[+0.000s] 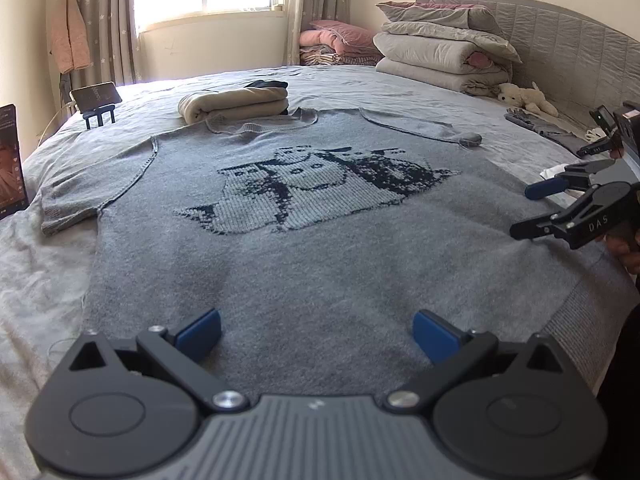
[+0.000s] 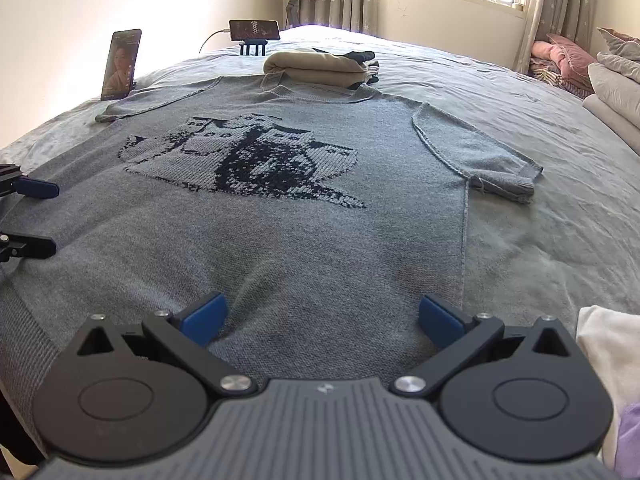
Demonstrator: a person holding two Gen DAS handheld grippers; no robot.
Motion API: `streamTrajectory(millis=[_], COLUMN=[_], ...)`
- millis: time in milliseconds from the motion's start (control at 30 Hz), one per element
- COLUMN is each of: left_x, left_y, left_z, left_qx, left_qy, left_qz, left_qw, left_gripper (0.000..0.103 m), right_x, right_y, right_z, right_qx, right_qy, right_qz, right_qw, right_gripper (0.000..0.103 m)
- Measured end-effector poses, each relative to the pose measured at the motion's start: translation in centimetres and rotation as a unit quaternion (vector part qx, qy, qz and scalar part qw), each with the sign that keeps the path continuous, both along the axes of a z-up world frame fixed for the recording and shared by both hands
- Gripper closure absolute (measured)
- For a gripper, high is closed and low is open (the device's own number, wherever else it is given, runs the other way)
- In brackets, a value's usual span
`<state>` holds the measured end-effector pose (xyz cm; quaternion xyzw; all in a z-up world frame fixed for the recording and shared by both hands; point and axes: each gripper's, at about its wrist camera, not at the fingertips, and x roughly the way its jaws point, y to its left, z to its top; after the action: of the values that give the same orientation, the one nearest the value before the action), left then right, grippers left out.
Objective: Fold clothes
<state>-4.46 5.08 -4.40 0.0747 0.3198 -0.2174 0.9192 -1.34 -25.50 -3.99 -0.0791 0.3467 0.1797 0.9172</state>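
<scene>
A grey short-sleeved knit sweater with a dark cat pattern lies flat, front up, on the bed; it also shows in the right wrist view. My left gripper is open and empty, low over the sweater's bottom part. My right gripper is open and empty, also over the lower part. The right gripper shows open at the right edge of the left wrist view, and the left gripper shows open at the left edge of the right wrist view.
Folded beige and dark clothes sit beyond the sweater's collar. Two phones on stands stand at the bed's far side. Stacked quilts and pillows and a plush toy lie by the headboard. White cloth lies near right.
</scene>
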Motion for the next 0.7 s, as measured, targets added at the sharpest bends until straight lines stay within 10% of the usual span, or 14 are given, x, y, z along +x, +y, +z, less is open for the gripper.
streamTrajectory(millis=[700], left_x=[7.9], left_y=[-1.3], left_z=[2.9], left_qx=[0.021], left_qy=[0.024], left_qz=[-0.005], left_qw=[0.9995], left_gripper=[0.0], right_x=[5.2], right_y=[2.6], right_z=[2.6], right_qx=[-0.01], right_qy=[0.017], right_qz=[-0.03], right_qw=[0.999], right_gripper=[0.0])
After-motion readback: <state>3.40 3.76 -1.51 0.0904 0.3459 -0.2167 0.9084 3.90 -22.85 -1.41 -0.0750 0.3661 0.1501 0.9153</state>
